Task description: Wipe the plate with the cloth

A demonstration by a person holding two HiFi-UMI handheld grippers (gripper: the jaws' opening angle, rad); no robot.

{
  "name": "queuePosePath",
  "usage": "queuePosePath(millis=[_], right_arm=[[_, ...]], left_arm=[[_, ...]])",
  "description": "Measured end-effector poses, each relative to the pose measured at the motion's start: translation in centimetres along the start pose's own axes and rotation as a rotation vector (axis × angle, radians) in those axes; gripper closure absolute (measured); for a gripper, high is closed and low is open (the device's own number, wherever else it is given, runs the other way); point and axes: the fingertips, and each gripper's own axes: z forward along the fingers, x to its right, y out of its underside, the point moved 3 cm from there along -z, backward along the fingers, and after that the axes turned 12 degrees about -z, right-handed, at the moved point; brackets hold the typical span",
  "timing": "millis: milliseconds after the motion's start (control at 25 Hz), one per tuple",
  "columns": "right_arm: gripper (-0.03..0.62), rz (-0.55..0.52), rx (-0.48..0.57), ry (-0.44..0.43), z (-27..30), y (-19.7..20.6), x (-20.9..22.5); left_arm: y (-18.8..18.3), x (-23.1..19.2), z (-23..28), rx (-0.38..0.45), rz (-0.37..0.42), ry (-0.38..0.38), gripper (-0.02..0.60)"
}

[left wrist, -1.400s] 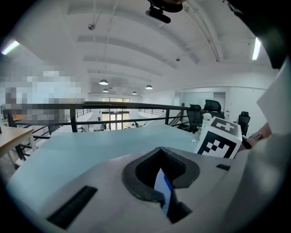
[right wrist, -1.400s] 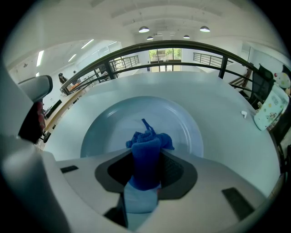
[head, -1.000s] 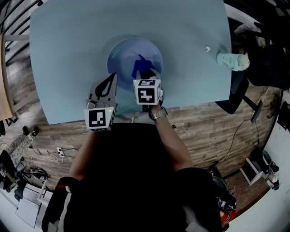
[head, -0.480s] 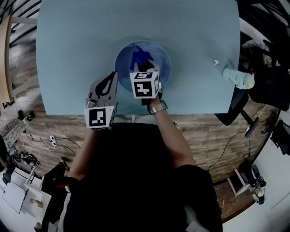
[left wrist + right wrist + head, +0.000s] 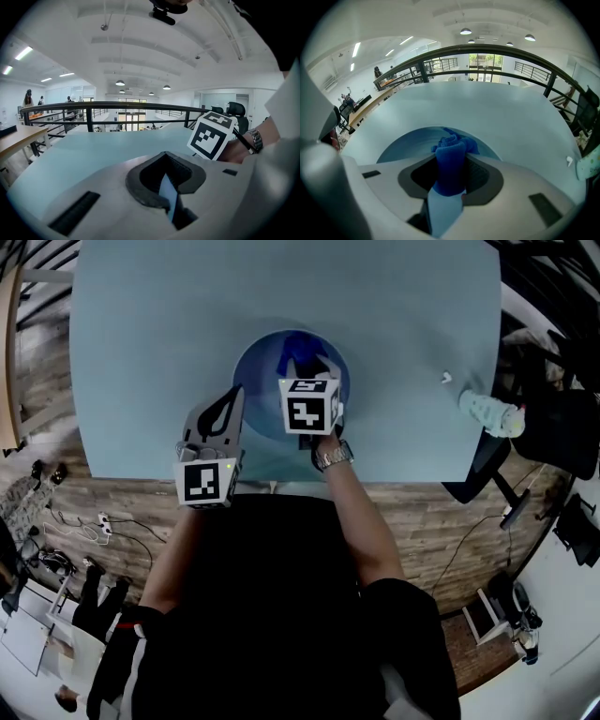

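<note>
A round blue plate (image 5: 258, 371) lies on the pale blue table (image 5: 150, 343), near its front edge. My right gripper (image 5: 313, 369) reaches over the plate from the near side and is shut on a bunched dark blue cloth (image 5: 297, 347), which presses on the plate's far half. In the right gripper view the cloth (image 5: 452, 145) stands pinched upright in the right gripper (image 5: 451, 161), with the plate (image 5: 405, 143) beneath. My left gripper (image 5: 232, 396) hovers just left of the plate's near rim, shut, nothing in it. The left gripper (image 5: 165, 158) points up across the table.
A pale green bottle-like object (image 5: 487, 412) lies at the table's right edge, a small white item (image 5: 446, 378) beside it. A dark office chair (image 5: 553, 418) stands right of the table. A black railing (image 5: 501, 49) runs beyond the far edge.
The right gripper has pushed the cloth from the plate's middle toward its far side. The left gripper has stayed where it was, left of the plate.
</note>
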Motion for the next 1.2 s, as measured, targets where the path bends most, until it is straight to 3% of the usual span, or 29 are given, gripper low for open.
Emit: queuePosePath(millis=[360,560,1200], right_arm=[[0.474,0.082,-0.032,0.050,-1.5,1.6,2.1],[0.474,0.112,-0.042,0.075,-2.1,3.0,2.5],[0.474,0.204,-0.075,0.138,-4.8,7.3,1.0]], left_arm=[[0.1,0.7,0.7,-0.025,0.017,0.035,0.580],[0.3,1.3,0.6,0.006,0.037,0.088,0.580],[0.6,0.6,-2.2,0.013,0.053,0.116,0.581]])
